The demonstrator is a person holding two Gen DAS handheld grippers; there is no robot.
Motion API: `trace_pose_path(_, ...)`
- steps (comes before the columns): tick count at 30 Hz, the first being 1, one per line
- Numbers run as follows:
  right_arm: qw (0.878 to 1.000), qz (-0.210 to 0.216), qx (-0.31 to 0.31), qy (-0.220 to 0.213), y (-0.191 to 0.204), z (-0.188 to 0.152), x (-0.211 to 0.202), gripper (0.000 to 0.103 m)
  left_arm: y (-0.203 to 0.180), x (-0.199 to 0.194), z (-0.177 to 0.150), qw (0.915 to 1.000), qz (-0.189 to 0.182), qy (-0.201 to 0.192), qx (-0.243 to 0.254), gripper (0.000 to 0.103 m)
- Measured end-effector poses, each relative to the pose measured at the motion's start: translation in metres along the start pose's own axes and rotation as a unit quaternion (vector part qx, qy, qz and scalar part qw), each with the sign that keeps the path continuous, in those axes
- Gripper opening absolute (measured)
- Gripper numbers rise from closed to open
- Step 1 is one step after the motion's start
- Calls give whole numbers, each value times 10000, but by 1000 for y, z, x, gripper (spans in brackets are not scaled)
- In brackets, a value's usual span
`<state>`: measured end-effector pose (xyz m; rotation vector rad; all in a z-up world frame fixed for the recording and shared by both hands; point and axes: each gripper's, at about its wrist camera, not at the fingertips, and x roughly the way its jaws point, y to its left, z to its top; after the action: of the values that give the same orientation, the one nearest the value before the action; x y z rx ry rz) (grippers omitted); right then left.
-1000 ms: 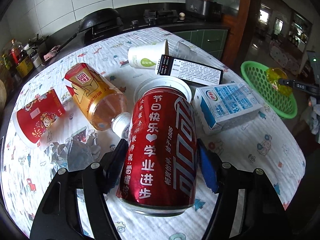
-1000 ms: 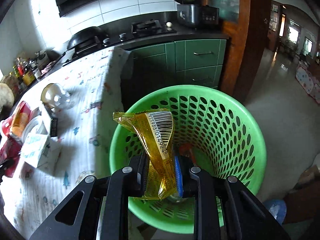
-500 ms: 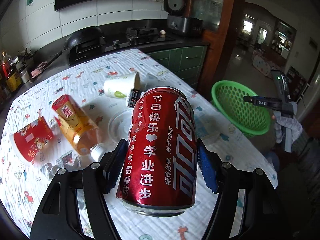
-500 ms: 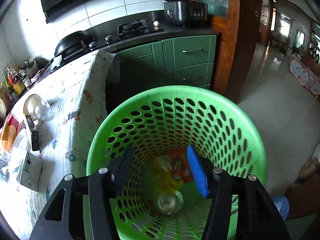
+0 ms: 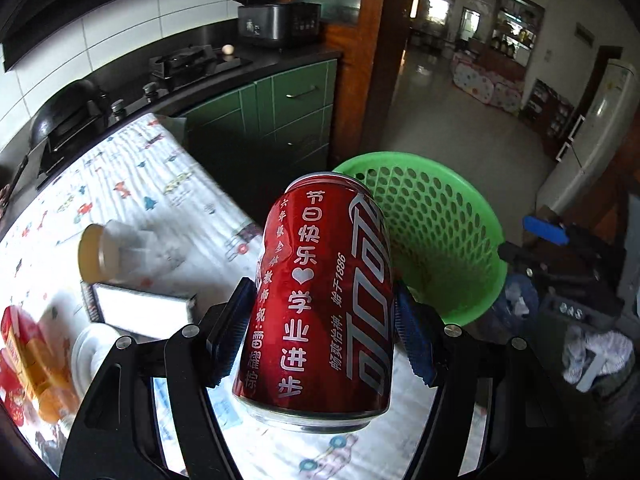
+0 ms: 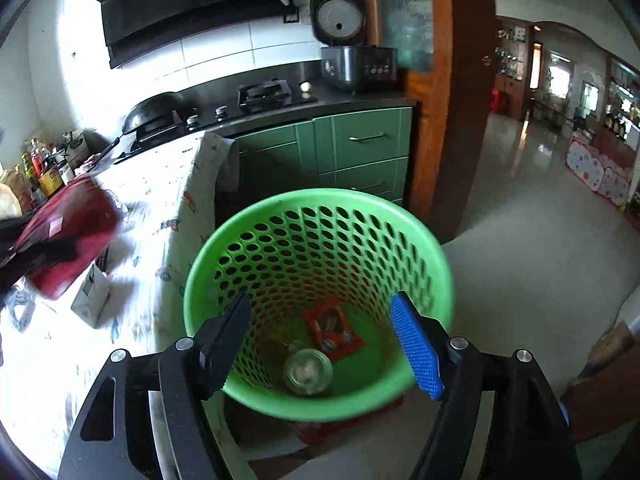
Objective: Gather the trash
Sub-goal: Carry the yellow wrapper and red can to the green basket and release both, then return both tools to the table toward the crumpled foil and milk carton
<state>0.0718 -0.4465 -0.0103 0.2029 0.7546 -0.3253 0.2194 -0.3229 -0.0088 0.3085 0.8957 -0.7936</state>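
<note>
The basket (image 5: 436, 240) rim is partly hidden behind the can (image 5: 324, 300) clamped between the jaws. Left of them, a bottle (image 5: 116, 252) is blurred and a red carton (image 5: 16, 344) is cut off.

A kitchen opening onto a tiled hallway

A rice cooker (image 6: 343, 36) with its lid raised sits on the dark counter beside a gas hob (image 6: 265, 94) and a black wok (image 6: 154, 110), below a range hood (image 6: 192, 4) and white wall tiles. Green cabinets (image 6: 352, 152) run under the counter. A table covered by a cartoon-print cloth (image 5: 132, 184) stands nearby; sauce bottles (image 6: 42, 170) cluster at far left.
</note>
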Motion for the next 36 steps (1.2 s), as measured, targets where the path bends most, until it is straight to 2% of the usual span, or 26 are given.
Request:
trace_pose_path(8, 9996, -88, 254, 24, -17, -35, -19, 71, -40, 67, 41, 9988, -69, 398, 258, 67)
trace_pose_path(13, 9993, -115, 350, 69, -23, -49, -26, 71, -49, 89, 54, 9985, -11, 433, 322, 68)
trace_pose_path(15, 9992, -154, 369, 96, -25, -55, -30, 71, -50, 95, 55, 9984, 141, 403, 365, 68)
trace_pose_path(17, 9991, -183, 376, 122, -28, -59, -31, 71, -52, 97, 54, 9988, 86, 364, 330, 69)
trace_pose_path(18, 9990, -203, 368, 124, -29, -60, -32, 71, -50, 96, 54, 9990, 56, 325, 289, 73)
trace_pose_path(21, 9992, -231, 304, 126, -27, -62, -33, 71, -45, 85, 53, 9997, -102, 117, 179, 78)
trace_pose_path(23, 9993, -226, 269, 89, -24, -62, -34, 71, -42, 78, 52, 9999, -28, 94, 91, 78)
trace_pose_path(27, 9997, -155, 175, -75, -13, -57, -41, 73, -29, 34, 40, 9996, -10, -266, -46, 78)
trace_pose_path(30, 9997, 67, 160, -154, 0, -49, -43, 75, -11, -3, 25, 9985, 57, -489, -255, 78)
trace_pose_path(36, 9982, 550, -99, -207, 45, -28, -44, 77, 29, -78, -23, 9920, 584, -952, -582, 79)
